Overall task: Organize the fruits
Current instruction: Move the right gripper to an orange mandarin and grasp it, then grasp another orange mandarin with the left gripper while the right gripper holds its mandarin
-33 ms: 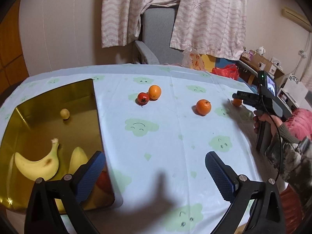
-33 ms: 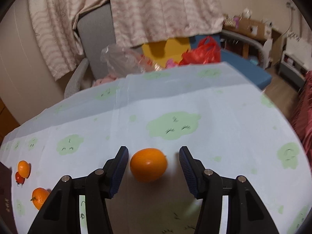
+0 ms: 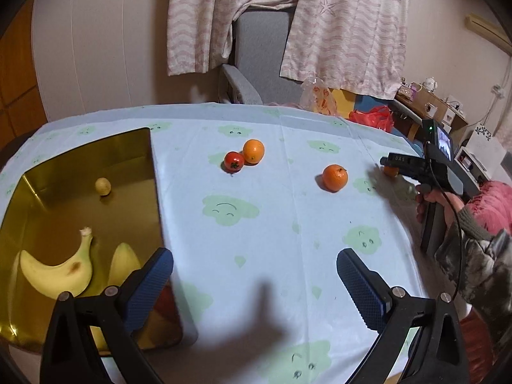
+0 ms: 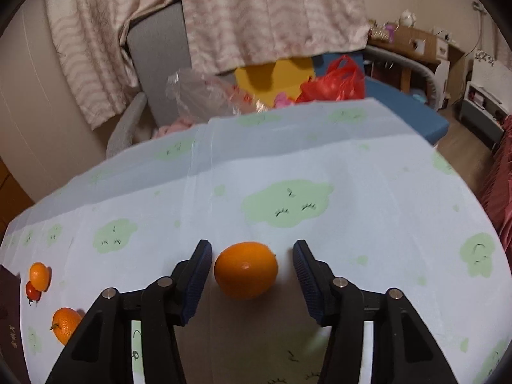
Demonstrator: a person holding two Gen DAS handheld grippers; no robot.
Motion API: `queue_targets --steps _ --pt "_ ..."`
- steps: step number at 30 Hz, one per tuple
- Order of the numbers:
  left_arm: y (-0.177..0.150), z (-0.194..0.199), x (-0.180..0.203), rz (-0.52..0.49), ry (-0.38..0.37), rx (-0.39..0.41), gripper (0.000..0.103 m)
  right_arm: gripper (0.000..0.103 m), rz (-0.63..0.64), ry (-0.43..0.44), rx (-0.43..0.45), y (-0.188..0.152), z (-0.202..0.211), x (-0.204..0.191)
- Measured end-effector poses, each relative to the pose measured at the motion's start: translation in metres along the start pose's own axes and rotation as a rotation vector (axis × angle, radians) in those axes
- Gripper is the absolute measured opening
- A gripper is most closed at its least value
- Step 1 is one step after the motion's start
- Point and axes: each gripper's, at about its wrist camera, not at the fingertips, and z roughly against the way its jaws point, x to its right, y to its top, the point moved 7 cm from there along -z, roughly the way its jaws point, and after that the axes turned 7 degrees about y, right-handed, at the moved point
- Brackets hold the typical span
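Note:
An orange (image 4: 245,273) lies on the cloud-print tablecloth between the fingers of my right gripper (image 4: 252,249), which is open, with a gap on each side of the fruit. My left gripper (image 3: 254,259) hangs open and empty over the cloth, its left finger above the right edge of the gold tray (image 3: 150,166). The tray holds bananas (image 3: 54,275), a small yellow fruit (image 3: 103,186) and a partly hidden red fruit (image 3: 164,300). A tomato (image 3: 233,161) touches an orange (image 3: 253,151) mid-table. A mandarin (image 3: 335,177) lies further right.
A person's hand (image 3: 432,198) holds the right gripper at the table's right edge. Behind the table stand a grey chair (image 3: 256,48), a clear plastic bag (image 4: 204,96) and a red bag (image 4: 332,83). The table's far edge is rounded.

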Motion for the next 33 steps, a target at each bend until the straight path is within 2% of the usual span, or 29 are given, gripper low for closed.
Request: queue_targets --steps 1,2,8,14,20,25,28,33 --pt "0.001 -0.003 0.003 0.001 0.0 -0.004 0.103 0.05 0.004 -0.006 -0.009 -0.001 -0.003 -0.001" --pt "0.002 -0.005 0.005 0.0 -0.002 -0.006 0.103 0.039 0.012 -0.001 -0.004 -0.002 -0.002 -0.002" --pt "0.01 -0.015 0.027 -0.011 -0.035 -0.017 0.103 0.04 0.038 0.02 0.004 -0.007 0.002 -0.008" --pt "0.02 -0.028 0.048 -0.025 -0.055 -0.033 0.103 0.04 0.094 0.021 0.031 -0.023 0.026 -0.02" --pt "0.034 -0.059 0.08 -0.053 -0.073 -0.085 0.103 0.04 0.154 0.015 0.079 -0.038 0.049 -0.035" --pt "0.055 -0.088 0.106 -0.073 -0.087 -0.085 0.103 0.04 0.158 0.016 0.06 -0.042 0.043 -0.036" --pt "0.067 -0.106 0.117 -0.08 -0.08 -0.08 0.103 0.04 0.137 0.01 0.036 -0.044 0.035 -0.03" --pt "0.075 -0.136 0.129 -0.119 -0.023 -0.07 0.103 0.04 0.127 0.0 0.034 -0.045 0.035 -0.026"
